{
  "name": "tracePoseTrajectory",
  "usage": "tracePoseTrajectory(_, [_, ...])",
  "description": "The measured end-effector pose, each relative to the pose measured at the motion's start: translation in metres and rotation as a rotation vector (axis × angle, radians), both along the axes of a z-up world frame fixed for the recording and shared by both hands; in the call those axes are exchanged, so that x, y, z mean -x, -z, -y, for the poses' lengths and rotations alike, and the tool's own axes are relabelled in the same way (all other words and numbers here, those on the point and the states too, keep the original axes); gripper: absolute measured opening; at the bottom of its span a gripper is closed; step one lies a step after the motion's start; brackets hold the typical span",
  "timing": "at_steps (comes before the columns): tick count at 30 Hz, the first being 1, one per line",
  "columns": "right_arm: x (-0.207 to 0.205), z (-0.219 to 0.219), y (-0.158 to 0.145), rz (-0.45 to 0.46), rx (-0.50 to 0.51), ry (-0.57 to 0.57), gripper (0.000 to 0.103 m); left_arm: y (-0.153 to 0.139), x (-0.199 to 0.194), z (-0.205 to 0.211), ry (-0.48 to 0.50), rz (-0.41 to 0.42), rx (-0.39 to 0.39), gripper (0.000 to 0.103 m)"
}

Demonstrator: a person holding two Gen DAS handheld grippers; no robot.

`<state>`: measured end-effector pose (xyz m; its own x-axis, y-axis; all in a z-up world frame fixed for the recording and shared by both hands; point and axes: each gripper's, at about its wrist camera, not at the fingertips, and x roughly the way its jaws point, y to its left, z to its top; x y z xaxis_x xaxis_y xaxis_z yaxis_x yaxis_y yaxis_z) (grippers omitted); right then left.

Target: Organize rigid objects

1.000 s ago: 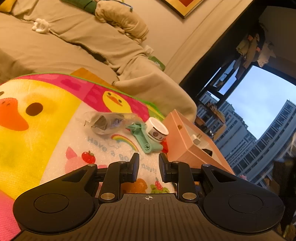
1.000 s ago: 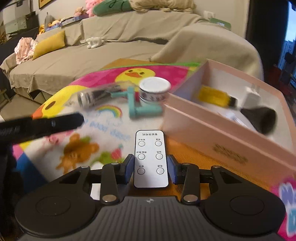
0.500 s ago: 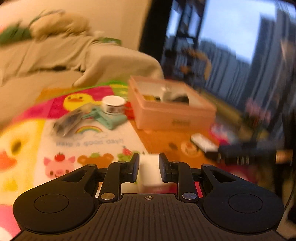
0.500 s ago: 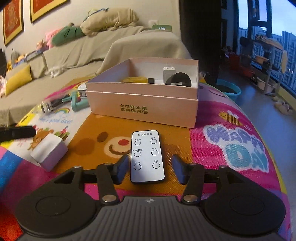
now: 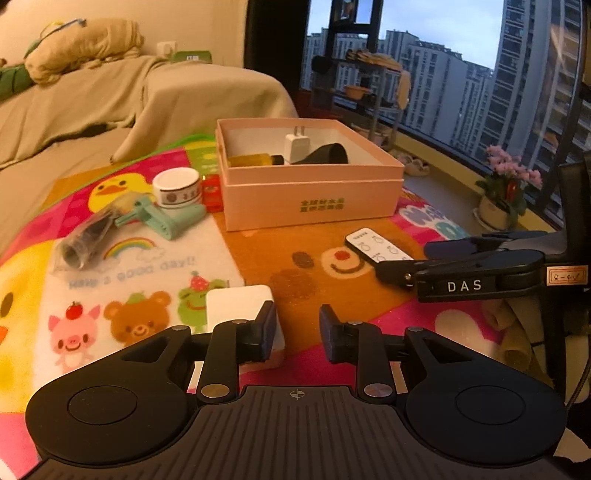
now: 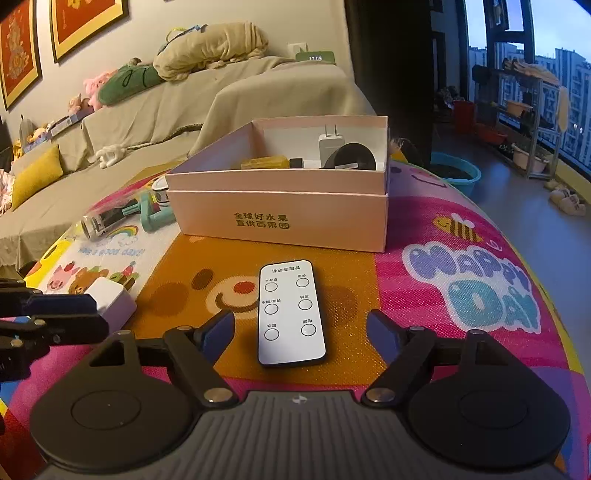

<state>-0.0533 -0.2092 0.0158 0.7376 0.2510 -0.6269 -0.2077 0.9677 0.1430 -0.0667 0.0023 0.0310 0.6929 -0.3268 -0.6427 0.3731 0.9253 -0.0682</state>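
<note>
While the right hand-held gripper (image 6: 301, 328), jaws just opening, straddles the flat white plastic remote (image 6: 290, 314), lifting empty-handed looks likely; the left hand-held gripper (image 5: 297, 328) gapes empty.

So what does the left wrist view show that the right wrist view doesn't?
Left wrist only: the small red item beside the white round tub, and the potted pink flowers.

Right wrist only: the framed wall pictures and the blue basin.

Both: the pink cardboard box, white remote control and white cube-shaped block.
</note>
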Motion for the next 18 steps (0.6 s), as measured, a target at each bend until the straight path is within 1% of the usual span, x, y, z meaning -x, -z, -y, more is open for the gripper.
tracePoseTrajectory(5, [0.0, 0.003, 0.0, -0.003, -0.024, -0.001, 0.081, 0.0, -0.001, 0.004, 0.01, -0.021, 0.021, 0.028])
tracePoseTrajectory(7, [0.0, 0.002, 0.0, -0.003, -0.023, -0.001, 0.081, 0.012, -0.009, 0.009, 0.02, -0.135, 0.016, 0.029])
tracePoseTrajectory(8, [0.0, 0.002, 0.0, -0.003, -0.024, -0.001, 0.081, 0.014, -0.004, 0.011, 0.024, -0.094, 0.004, 0.03])
tracePoseTrajectory(10, [0.0, 0.002, 0.0, -0.004, -0.027, 0.0, 0.081, 0.016, 0.0, 0.019, 0.04, -0.064, -0.045, 0.032])
tracePoseTrajectory(12, [0.0, 0.003, 0.0, -0.004, -0.032, 0.0, 0.081, 0.016, 0.0, 0.021, 0.046, -0.065, -0.044, 0.04])
tracePoseTrajectory(13, [0.0, 0.003, 0.0, -0.005, -0.035, 0.0, 0.082, 0.017, -0.001, 0.022, 0.049, -0.072, -0.038, 0.041])
tracePoseTrajectory(16, [0.0, 0.003, 0.0, -0.006, -0.036, -0.002, 0.082, 0.016, -0.003, 0.025, 0.064, -0.086, -0.058, 0.045])
tracePoseTrajectory(17, [0.0, 0.004, 0.0, -0.006, -0.037, -0.002, 0.083, 0.016, -0.003, 0.027, 0.071, -0.093, -0.055, 0.052])
tracePoseTrajectory(18, [0.0, 0.004, 0.0, -0.006, -0.038, -0.002, 0.083, 0.016, -0.005, 0.027, 0.085, -0.105, -0.041, 0.062])
